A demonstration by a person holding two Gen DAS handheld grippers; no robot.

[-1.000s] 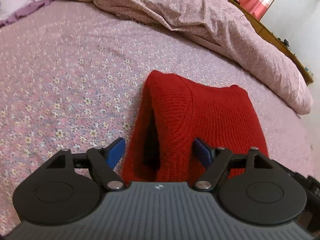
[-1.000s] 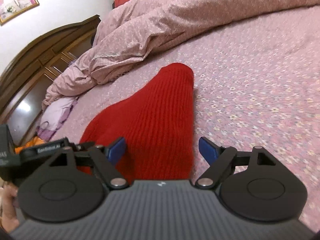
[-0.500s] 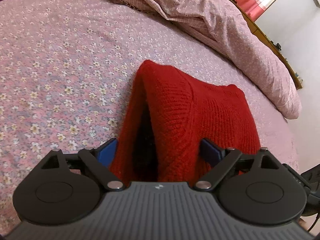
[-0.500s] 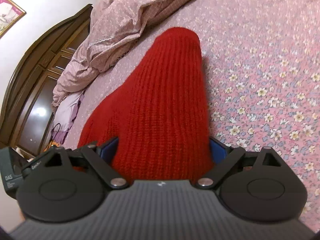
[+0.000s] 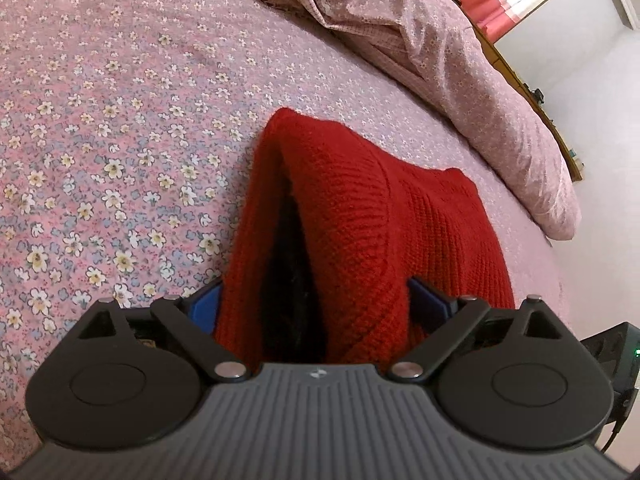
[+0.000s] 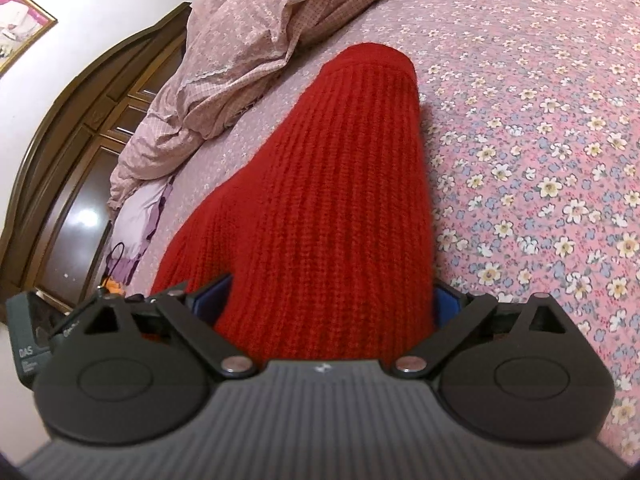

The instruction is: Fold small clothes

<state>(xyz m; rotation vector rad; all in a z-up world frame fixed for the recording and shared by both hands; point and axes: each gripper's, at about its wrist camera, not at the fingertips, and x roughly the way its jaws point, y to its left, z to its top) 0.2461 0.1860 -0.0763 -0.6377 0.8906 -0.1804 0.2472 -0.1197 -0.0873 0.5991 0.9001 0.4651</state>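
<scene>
- Lying on a floral bedsheet point(image 5: 120, 128), a red knitted sweater point(image 5: 360, 216) fills centre frame.
- Left gripper point(image 5: 316, 304) and right gripper point(image 6: 324, 304) jaws are opening, sweater between them.

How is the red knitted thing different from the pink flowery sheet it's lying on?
The red knit garment is plain, one solid colour; the bedsheet is pink with small flowers. The garment is thick, ribbed knit and bunched up into a hump with a dark opening; the bedsheet is thin and lies flat. The garment covers a small patch; the bedsheet spreads across the whole bed. Both are soft fabric.
</scene>
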